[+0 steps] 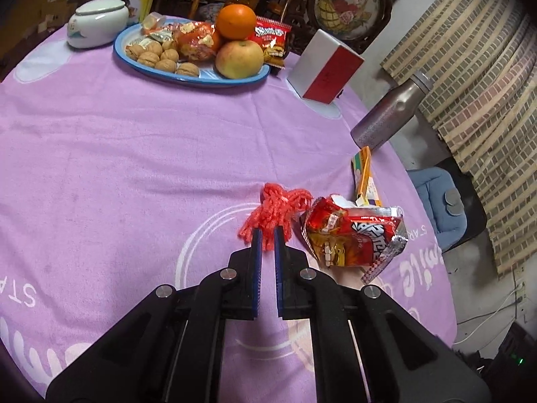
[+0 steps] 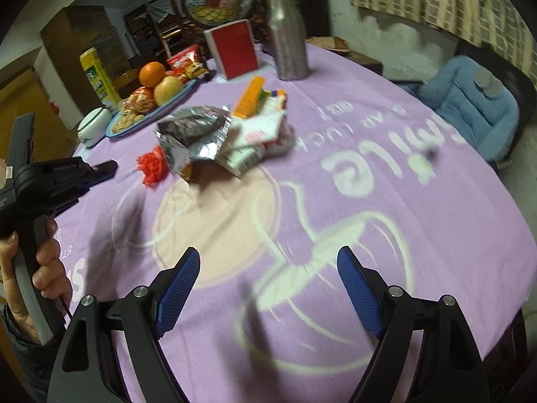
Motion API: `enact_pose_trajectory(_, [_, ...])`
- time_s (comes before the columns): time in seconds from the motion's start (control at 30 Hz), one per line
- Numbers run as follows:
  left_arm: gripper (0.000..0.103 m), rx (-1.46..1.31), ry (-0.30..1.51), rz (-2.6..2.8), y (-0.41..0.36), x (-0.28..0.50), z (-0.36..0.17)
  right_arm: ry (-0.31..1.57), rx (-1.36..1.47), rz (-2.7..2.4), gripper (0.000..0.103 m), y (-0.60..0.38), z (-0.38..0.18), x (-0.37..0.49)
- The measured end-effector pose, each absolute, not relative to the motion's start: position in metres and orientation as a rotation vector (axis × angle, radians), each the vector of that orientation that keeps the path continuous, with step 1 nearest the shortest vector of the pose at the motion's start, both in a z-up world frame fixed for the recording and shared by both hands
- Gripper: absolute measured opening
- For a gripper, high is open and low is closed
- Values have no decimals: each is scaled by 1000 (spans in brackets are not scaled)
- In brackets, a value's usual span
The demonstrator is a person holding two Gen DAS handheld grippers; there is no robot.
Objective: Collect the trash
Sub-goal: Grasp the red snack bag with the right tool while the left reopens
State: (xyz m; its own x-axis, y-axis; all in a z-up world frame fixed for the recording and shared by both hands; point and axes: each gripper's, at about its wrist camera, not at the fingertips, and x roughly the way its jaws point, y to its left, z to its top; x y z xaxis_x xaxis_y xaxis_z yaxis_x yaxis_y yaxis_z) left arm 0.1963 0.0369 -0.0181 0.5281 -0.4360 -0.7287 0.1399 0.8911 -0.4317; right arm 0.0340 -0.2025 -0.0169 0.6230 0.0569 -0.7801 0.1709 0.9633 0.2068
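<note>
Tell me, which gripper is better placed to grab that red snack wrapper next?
Probably the right gripper: it is open and empty. The left gripper is shut on the red netting beside the wrapper.

Two close downward wrist views — shared tablecloth [image 1: 134, 154]

Your left-hand black plastic two-finger gripper [image 1: 267, 235] has flat blue ribbed pads [image 1: 257, 268] lining each finger's inner face, and round silver pivot screws [image 1: 227, 273] sit behind the pads on its angular linkage arms. Your right-hand black plastic gripper [image 2: 268, 262] is built the same: textured blue pads [image 2: 179, 288], silver screws [image 2: 141, 291], triangular cut-outs in the outer arms. Behind the left tongs, your bare hand [image 2: 37, 268] shows a grey-faced pistol handle [image 2: 28, 288] and a dark sleeve cuff [image 2: 20, 352] below it.
</note>
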Motion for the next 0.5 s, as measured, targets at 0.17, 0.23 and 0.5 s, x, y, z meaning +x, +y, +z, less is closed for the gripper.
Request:
enact_pose_trajectory(0.17, [10,-310,956,-311,36,202,-27,908,236,-18,83,-190,-8,68])
enact_pose_trajectory(0.23, [10,-283,972,-304,31,207,-34,904,213,-2,83,-182,-4,78])
enact_pose_trajectory(0.5, [35,-331,988,-268,41,214,-41,861,47,44,83,-143,6,124])
